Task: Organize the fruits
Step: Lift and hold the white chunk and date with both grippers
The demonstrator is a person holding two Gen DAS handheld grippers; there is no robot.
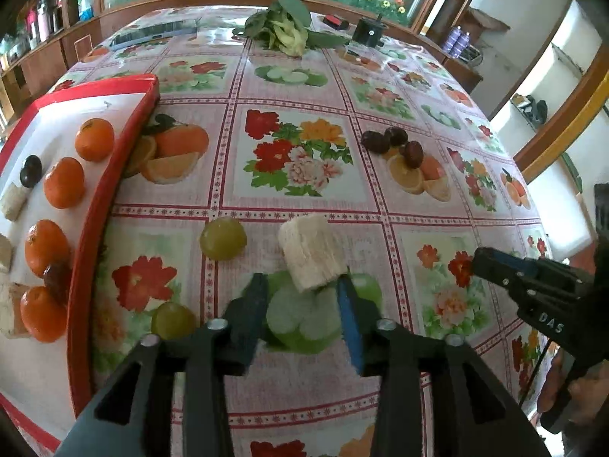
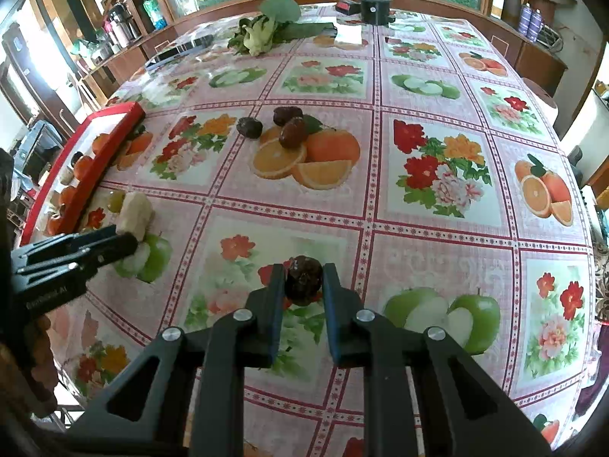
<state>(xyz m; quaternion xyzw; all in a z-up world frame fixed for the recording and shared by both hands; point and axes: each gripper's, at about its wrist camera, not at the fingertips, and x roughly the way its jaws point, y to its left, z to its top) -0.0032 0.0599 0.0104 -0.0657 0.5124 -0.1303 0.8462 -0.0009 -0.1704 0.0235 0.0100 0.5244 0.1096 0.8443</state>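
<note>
Oranges (image 1: pixel 64 182) in the red tray (image 1: pixel 91 224) are partly cut off at my left; my left gripper (image 1: pixel 302 285) stands apart around the pale sugarcane piece's (image 1: pixel 310 253) near end, contact unclear; my right gripper (image 2: pixel 303 280) is clamped on a dark date (image 2: pixel 303 278), hiding its sides.

Glossy plastic tablecloth (image 1: pixel 304 205); wrinkled matt date (image 2: pixel 303 280); fibrous pale chunk (image 1: pixel 310 253).

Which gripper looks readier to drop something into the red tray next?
Probably the right gripper: it already clamps a dark red date. The left gripper stands open around the pale sugarcane piece, though nearer the red tray.
</note>
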